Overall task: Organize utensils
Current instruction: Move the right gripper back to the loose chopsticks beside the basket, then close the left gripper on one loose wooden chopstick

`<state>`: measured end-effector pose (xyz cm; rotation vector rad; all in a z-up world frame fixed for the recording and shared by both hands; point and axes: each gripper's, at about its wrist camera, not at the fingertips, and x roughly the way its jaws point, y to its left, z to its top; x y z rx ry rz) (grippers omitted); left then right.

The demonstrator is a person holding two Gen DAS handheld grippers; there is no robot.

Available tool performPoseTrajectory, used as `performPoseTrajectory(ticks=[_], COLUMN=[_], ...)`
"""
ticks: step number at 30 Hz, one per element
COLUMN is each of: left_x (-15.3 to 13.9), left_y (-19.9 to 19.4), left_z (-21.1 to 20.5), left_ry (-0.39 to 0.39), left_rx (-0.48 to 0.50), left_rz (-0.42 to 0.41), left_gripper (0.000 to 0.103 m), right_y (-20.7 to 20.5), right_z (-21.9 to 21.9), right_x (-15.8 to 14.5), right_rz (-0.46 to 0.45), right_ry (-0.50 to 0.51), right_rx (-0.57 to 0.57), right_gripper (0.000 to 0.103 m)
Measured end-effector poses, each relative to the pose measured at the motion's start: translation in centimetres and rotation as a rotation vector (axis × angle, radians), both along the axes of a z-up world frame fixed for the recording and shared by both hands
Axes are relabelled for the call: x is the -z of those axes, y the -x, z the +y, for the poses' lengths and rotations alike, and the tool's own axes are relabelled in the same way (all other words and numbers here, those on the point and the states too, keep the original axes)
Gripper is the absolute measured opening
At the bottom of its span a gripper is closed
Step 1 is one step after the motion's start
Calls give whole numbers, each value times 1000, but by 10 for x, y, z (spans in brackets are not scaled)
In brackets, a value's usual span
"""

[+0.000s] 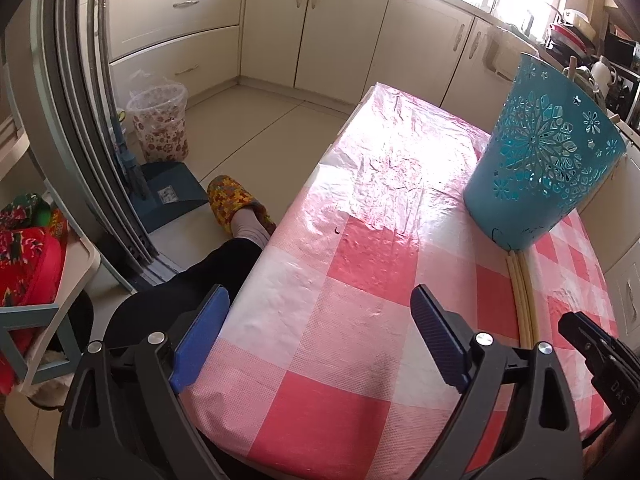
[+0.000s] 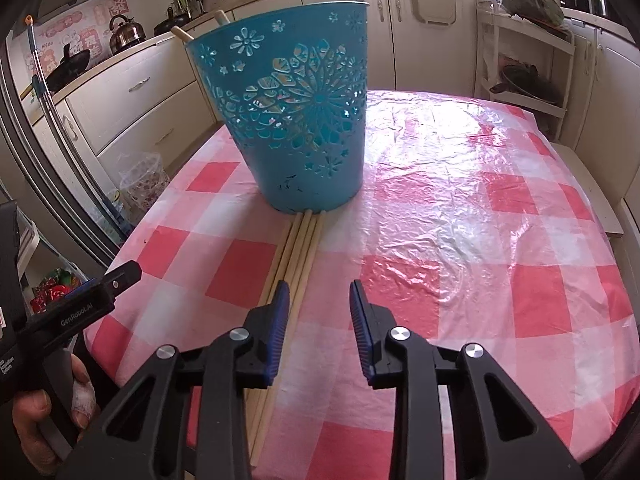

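Observation:
A teal cut-out bucket (image 2: 304, 120) stands on the pink checked tablecloth (image 2: 460, 216), with wooden stick ends (image 2: 182, 34) poking out of its top. Several long wooden chopsticks (image 2: 298, 256) lie side by side on the cloth, running from the bucket's base toward me. My right gripper (image 2: 319, 304) is open and empty, hovering over the chopsticks' near part, its left finger above them. My left gripper (image 1: 320, 312) is open wide and empty over the table's left edge. The bucket (image 1: 548, 148) and chopsticks (image 1: 520, 296) show at its right.
Kitchen cabinets (image 1: 312, 28) line the back. A patterned waste bin (image 1: 160, 128) and a blue dustpan (image 1: 172, 196) stand on the floor at left. A white shelf rack (image 2: 528, 64) stands behind the table. A person's slippered foot (image 1: 236, 208) is by the table.

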<state>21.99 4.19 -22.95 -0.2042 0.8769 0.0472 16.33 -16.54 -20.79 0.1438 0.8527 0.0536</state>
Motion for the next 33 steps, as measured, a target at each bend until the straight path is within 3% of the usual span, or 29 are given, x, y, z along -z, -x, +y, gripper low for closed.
performPoseTrajectory(ticks=[14, 17, 24, 28, 33], left_x=[-6, -16, -20, -16, -6], left_y=[2, 4, -6, -16, -27], left_z=[-7, -23, -86, -112, -123], left_ry=[-11, -29, -66, -79, -106], left_rx=[12, 72, 273, 325, 323], left_rz=[-3, -33, -24, 3, 43], left_gripper=[89, 89, 89, 89, 89], right_y=[-25, -24, -10, -6, -9], right_z=[14, 9, -17, -31, -36], right_x=[17, 16, 16, 17, 18], right_rz=[54, 57, 57, 48, 42], right_ry=[102, 112, 94, 48, 12], right_rx=[-16, -32, -39, -36, -44], right_gripper=[20, 10, 8, 8, 8])
